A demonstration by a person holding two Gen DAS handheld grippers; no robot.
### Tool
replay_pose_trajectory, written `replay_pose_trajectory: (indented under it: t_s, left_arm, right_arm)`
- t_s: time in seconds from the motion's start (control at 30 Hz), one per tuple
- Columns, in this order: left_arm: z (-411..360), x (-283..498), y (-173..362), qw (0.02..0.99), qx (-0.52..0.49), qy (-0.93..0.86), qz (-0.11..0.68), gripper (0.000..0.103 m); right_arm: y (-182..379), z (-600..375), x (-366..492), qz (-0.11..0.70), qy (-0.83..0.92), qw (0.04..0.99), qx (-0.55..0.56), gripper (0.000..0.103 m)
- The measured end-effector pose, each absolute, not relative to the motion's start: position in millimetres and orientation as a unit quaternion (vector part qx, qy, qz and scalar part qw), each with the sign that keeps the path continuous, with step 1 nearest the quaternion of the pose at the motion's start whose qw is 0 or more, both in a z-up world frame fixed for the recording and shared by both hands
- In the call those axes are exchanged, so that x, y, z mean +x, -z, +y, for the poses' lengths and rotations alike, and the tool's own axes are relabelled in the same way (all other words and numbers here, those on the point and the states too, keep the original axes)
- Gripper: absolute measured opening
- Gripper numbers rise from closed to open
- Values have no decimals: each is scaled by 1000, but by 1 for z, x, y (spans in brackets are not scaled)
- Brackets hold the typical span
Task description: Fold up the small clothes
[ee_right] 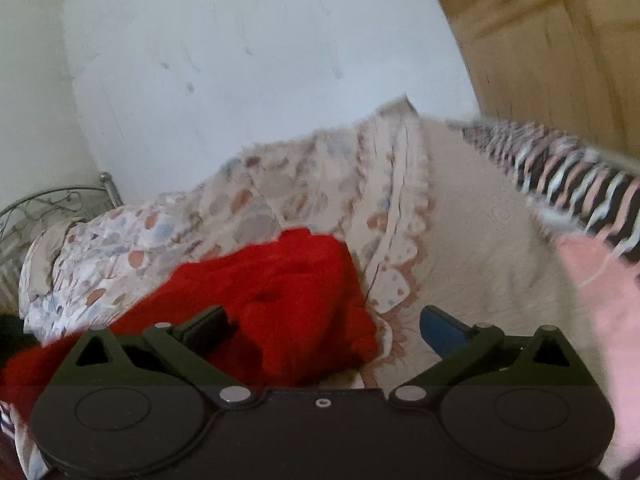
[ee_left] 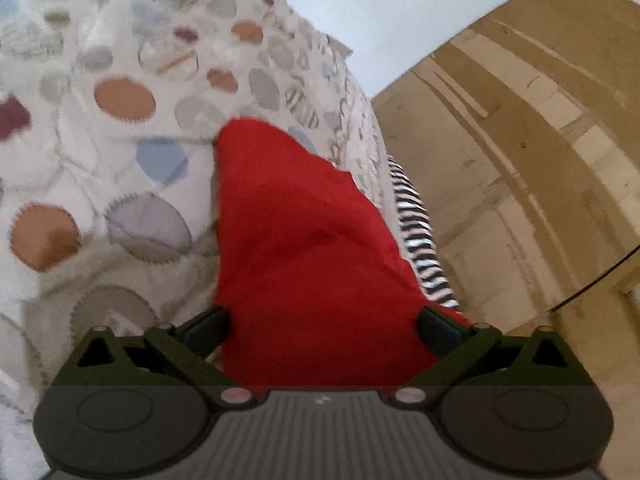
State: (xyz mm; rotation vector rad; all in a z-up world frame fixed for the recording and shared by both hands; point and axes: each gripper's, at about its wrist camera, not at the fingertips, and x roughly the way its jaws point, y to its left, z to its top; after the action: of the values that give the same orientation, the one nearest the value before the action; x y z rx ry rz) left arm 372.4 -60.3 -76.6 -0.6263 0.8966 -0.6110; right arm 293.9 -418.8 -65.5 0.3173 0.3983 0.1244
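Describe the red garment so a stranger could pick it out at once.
Start at the bed with the quilted bedspread printed with brown, grey and blue circles. On it lies the red garment, a plain bright cloth bunched in front of both tongs. It is the only solid red thing there; the striped cloth nearby is black and white, and the pink cloth is pale.

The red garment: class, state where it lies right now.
The red garment lies on the patterned bedspread, between the open fingers of the left hand-held gripper in the left wrist view, with a striped cloth at its right edge.
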Motion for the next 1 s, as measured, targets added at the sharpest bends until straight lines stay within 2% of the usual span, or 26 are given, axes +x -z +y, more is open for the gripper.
replay_pose_trajectory:
  t_s: [0.2,0.33,0.43,0.7,0.9,1.0]
  left_arm:
    - [-62,384,85,804,-288,299,426,103]
    - [-65,382,84,805,-284,298,428,103]
    - [-64,379,79,805,-281,297,429,102]
    - [-48,374,59,817,-279,324,387,102]
    - [-56,380,81,806,-267,307,430,103]
    - [-56,377,85,813,-263,300,424,103]
  right_arm:
    - [42,-396,229,203,-124,970,56,102]
    - [39,-356,227,229,-145,962,-28,102]
    - [45,-327,237,218,-143,961,-88,102]
    - [41,-351,264,215,-19,974,-76,101]
    - [55,-349,252,241,-32,960,-138,101]
    - [58,-363,243,253,-9,959,-125,101]
